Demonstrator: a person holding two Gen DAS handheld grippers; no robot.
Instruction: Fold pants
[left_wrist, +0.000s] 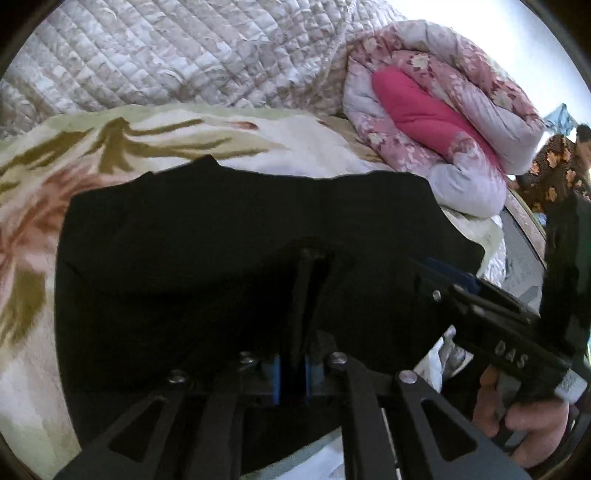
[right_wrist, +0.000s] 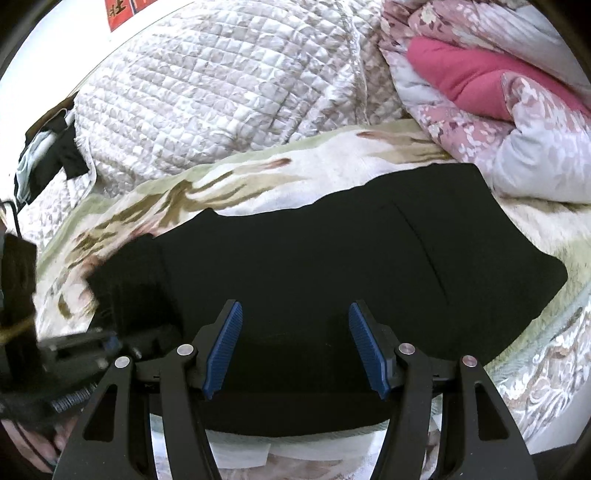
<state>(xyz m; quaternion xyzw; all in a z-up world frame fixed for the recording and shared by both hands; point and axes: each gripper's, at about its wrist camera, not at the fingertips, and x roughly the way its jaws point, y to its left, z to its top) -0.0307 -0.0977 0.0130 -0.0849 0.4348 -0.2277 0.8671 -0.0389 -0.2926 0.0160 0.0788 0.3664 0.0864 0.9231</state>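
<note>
The black pants lie flat across the floral blanket on the bed, already doubled into a broad band running from about 9 o'clock to 3 o'clock in the right wrist view. The right gripper hovers over the near edge with its 2 blue pads standing wide apart and nothing between them.

The left gripper has its pads drawn close together, and a dark fold of the cloth rises between them; whether they truly pinch it I cannot tell, black on black.

To my eye the next fold is being set up. Done well, each gripper would take the near edge at matching spots, catch both layers, lift just clear of the blanket and carry the edge toward 12 o'clock, keeping it straight. The risk is 1 side dragging ahead and skewing the band. The rolled quilt at 2 o'clock sits close to the far corner, so the lay-down should stop short of it.
</note>
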